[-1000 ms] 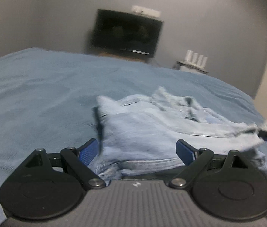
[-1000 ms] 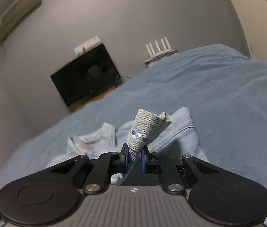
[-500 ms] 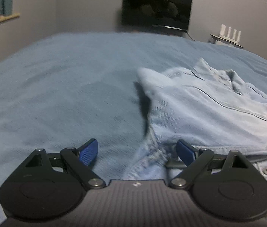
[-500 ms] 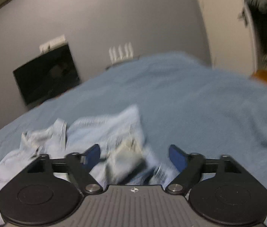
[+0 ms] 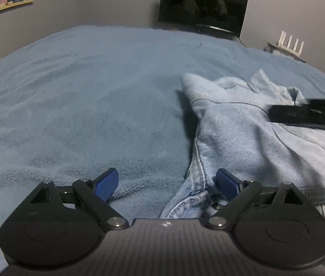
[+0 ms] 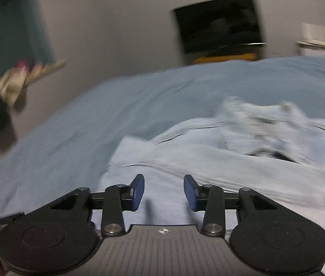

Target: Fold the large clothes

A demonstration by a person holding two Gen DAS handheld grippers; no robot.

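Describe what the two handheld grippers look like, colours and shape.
Both look identical: the left gripper and right gripper have black linkage arms, two round black discs, silver pivot bolts, a ribbed grey body with a small white mark, and blue finger pads.

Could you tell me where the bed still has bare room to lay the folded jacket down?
The blue blanket lies bare from the denim jacket leftward and back toward the television. The open left gripper straddles the jacket's near edge; the right gripper, jaws just closing on nothing, hangs over the jacket, so that side is crowded.
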